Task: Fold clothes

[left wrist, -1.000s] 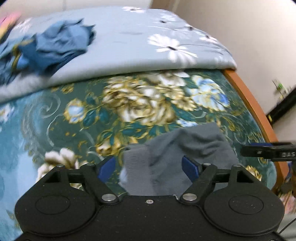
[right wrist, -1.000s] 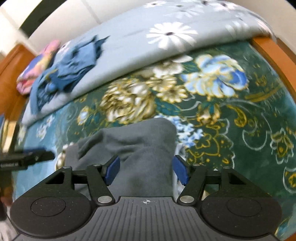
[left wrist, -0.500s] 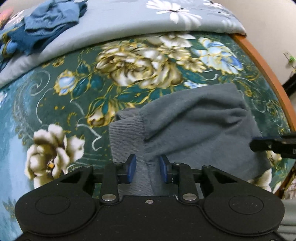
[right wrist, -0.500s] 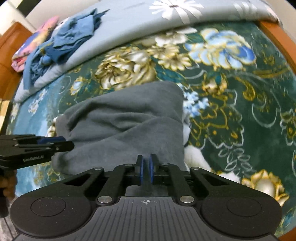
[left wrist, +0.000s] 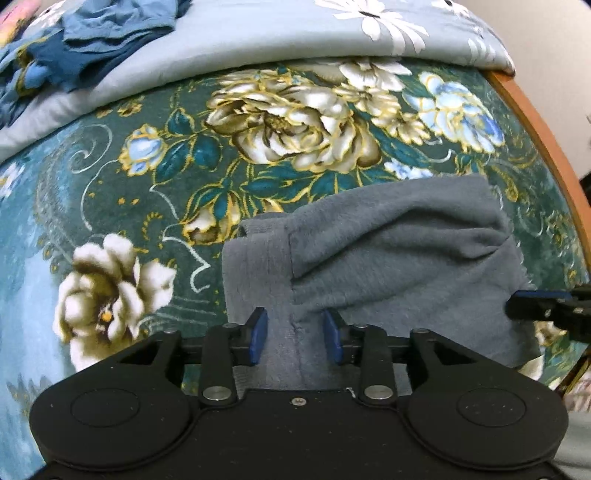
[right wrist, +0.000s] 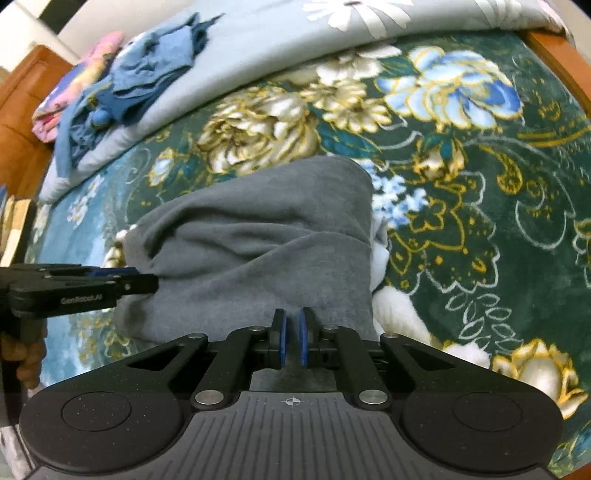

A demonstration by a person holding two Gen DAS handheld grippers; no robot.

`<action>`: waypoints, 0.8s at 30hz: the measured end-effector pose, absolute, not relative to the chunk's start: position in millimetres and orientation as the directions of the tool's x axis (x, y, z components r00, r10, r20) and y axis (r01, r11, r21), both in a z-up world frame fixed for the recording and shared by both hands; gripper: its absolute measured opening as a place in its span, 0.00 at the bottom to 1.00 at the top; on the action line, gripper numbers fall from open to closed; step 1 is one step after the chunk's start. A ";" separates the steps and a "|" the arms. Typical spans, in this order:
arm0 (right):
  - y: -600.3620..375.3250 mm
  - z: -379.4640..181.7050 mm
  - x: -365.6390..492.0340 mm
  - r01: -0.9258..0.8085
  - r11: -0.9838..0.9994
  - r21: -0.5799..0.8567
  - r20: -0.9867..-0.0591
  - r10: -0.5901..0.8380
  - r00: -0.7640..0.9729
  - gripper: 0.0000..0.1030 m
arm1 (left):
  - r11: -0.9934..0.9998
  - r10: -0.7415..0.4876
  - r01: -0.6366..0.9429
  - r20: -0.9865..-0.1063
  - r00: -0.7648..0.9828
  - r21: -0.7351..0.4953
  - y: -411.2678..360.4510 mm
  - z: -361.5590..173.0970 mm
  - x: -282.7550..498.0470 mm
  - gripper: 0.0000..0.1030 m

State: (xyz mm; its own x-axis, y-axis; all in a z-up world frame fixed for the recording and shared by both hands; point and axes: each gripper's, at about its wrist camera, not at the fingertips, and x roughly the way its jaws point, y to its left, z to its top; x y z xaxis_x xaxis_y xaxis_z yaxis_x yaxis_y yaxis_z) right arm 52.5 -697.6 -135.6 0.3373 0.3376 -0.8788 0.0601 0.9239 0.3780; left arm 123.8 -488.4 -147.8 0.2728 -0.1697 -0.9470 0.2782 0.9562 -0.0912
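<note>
one grey fleece garment (left wrist: 399,254) lies bunched and partly folded on the bed, on a dark green blanket (left wrist: 155,192) printed with large cream and blue flowers, close to the bed's near edge. its ribbed band sits at the left end in the left wrist view, and soft creases run across the top layer.

the left tongs (left wrist: 295,334) reach down over that left end; their blue pads (left wrist: 257,334) stand either side of a raised ridge of the grey cloth, having first closed in and then eased a little apart, and whether they press the cloth cannot be told. the right tongs (right wrist: 291,338) sit at the garment's near edge further right, pads brought almost together, with a thin fold of grey cloth pinched between them.

beyond the blanket lies a pale blue quilt (left wrist: 258,33) with white daisies, and on it a heap of blue clothes (right wrist: 147,77) beside a pink patterned item (right wrist: 74,88). the orange-brown wooden bed frame (left wrist: 543,147) curves along the blanket's right side.
</note>
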 end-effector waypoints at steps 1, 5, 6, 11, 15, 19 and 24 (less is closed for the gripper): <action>-696.9 -131.7 51.7 0.054 0.925 0.377 -0.877 0.338 0.342 0.06 | 0.959 -0.179 0.265 -0.944 0.277 -0.104 -488.0 -142.3 120.7 0.32; -691.4 -114.0 46.8 0.034 0.929 0.369 -0.867 0.331 0.372 0.09 | 0.956 -0.212 0.262 -0.927 0.308 -0.132 -489.1 -118.2 102.7 0.44; -689.2 -109.9 45.4 0.028 0.934 0.357 -0.868 0.320 0.380 0.16 | 0.955 -0.214 0.268 -0.925 0.315 -0.130 -489.7 -113.3 98.1 0.47; -673.5 -91.7 33.0 0.000 0.940 0.341 -0.859 0.312 0.407 0.40 | 0.948 -0.226 0.290 -0.915 0.334 -0.129 -489.8 -90.1 73.2 0.67; -658.7 -76.6 18.1 -0.007 0.941 0.339 -0.852 0.310 0.421 0.57 | 0.936 -0.256 0.324 -0.901 0.350 -0.140 -484.5 -73.5 52.9 0.77; -639.8 -54.3 -3.3 -0.012 0.951 0.310 -0.841 0.280 0.464 0.69 | 0.916 -0.290 0.374 -0.886 0.362 -0.147 -472.3 -56.8 34.3 0.79; -607.9 -27.3 -42.5 0.044 0.964 0.260 -0.824 0.199 0.530 0.83 | 0.886 -0.350 0.438 -0.838 0.420 -0.151 -439.3 -31.7 3.6 0.85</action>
State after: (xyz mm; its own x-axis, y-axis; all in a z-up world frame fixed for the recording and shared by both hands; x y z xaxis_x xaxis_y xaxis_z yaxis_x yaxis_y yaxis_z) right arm -42.5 -607.9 -27.3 0.5303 0.1987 -0.8242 0.0435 0.9645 0.2605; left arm 3.6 -439.3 -31.7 0.4196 -0.3500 -0.8375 0.4384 0.8861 -0.1507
